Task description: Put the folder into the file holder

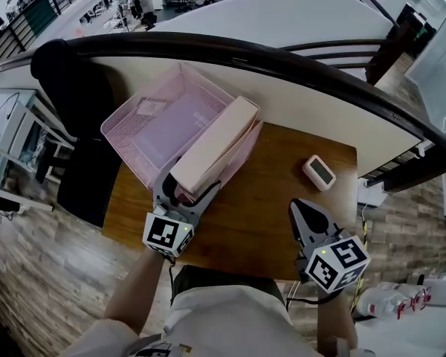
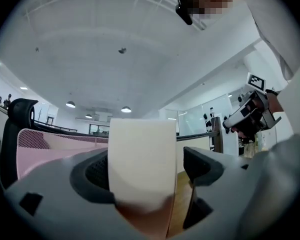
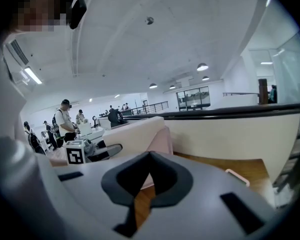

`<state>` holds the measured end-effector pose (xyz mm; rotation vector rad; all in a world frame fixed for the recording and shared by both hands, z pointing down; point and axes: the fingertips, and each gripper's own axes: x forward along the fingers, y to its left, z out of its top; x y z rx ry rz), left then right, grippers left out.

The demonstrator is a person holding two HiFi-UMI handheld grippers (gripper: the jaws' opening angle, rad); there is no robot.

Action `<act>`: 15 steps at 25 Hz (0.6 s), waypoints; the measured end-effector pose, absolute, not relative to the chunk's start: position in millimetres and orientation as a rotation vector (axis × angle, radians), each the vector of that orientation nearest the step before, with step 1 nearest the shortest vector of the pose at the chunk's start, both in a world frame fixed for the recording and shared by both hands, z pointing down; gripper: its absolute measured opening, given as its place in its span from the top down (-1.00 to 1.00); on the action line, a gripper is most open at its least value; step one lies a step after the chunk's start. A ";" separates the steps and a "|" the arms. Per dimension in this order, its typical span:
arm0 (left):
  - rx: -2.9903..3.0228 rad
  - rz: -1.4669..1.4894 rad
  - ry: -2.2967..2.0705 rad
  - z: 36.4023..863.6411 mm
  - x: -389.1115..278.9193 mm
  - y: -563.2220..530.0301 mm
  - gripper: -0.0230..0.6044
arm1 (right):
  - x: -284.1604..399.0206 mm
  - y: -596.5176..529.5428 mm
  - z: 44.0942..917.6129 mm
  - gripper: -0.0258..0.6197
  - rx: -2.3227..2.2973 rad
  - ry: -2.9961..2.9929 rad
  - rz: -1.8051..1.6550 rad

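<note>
At the table's (image 1: 267, 192) far-left corner, the folder (image 1: 217, 141) lies along the right wall of the pink mesh file holder (image 1: 130, 136). Its long axis runs near-left to far-right, near end at the left gripper (image 1: 187, 187). Cream, thick, plain; probably on the rim, not fully inside. Left jaws apart, folder between them, right pad clear. Right gripper (image 1: 302, 213) closed, empty.

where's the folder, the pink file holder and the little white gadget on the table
folder (image 1: 212, 146): head view, its cream top face
file holder (image 1: 137, 100): head view, its left rim
white gadget (image 1: 319, 172): head view, its screen
</note>
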<state>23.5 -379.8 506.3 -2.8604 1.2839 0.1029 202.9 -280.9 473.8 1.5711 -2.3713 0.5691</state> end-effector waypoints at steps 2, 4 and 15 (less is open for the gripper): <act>-2.854 0.091 1.298 493.7 20.9 -375.3 -0.35 | 201.3 -280.3 459.0 0.91 1.579 -2.385 0.555; -2.855 0.085 1.316 481.5 18.1 -372.1 -0.35 | 200.0 -280.9 441.3 0.91 1.599 -2.403 0.532; -2.838 -0.013 1.269 416.7 11.6 -348.9 -0.35 | 189.0 -282.4 362.8 0.91 1.668 -2.440 0.263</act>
